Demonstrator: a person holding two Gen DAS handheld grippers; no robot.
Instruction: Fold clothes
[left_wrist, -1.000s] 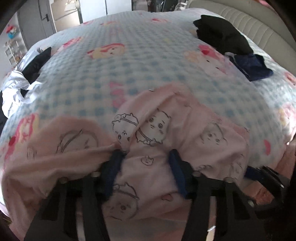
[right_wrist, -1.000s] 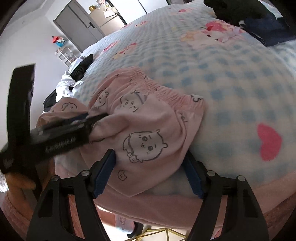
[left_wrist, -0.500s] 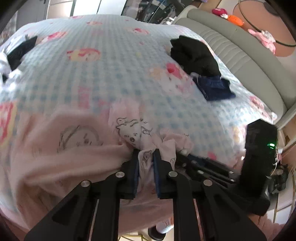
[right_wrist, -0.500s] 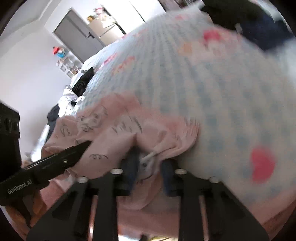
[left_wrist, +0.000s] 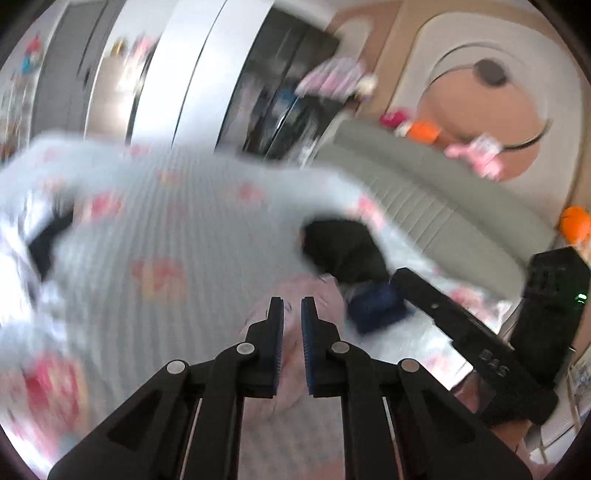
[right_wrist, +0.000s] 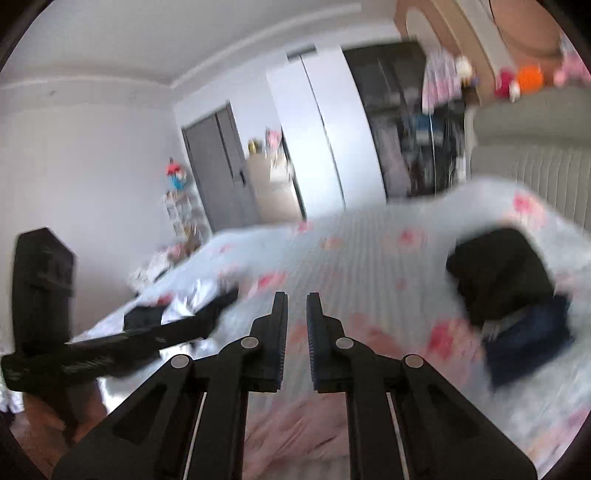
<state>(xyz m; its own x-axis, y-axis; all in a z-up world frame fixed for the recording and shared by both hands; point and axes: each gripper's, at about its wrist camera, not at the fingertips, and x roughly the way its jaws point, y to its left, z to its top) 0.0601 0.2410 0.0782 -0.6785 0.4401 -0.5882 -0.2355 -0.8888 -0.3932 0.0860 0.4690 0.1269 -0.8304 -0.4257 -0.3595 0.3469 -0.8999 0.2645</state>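
Here we hold two grippers above a bed (right_wrist: 369, 254) covered by a pale blue checked sheet with pink cartoon prints; both views are blurred by motion.

Left gripper (left_wrist: 292, 310): the jaws have just been closing and now stand nearly pressed together, with a narrow slot between the blue pads. Pink fabric fills that slot in the left wrist view, so we read this gripper as pinching the pink garment (left_wrist: 317, 295). The garment shows beyond and below the fingertips, over the sheet.

Right gripper (right_wrist: 297, 304): its jaws have likewise just been closing and are almost together. In the right wrist view the pink garment (right_wrist: 295, 417) shows below and behind the fingers, at the near edge of the bed. Whether fabric sits between these pads we cannot tell from the blurred picture.

Each gripper appears in the other's view: the right one at the right edge of the left wrist view, the left one at the left edge of the right wrist view.

Other items on the bed: a black garment (right_wrist: 498, 273) lies toward the grey headboard (left_wrist: 424, 192), with a dark blue garment (right_wrist: 524, 343) touching its near side. A black and white pile (right_wrist: 184, 310) lies at the far left edge of the bed.
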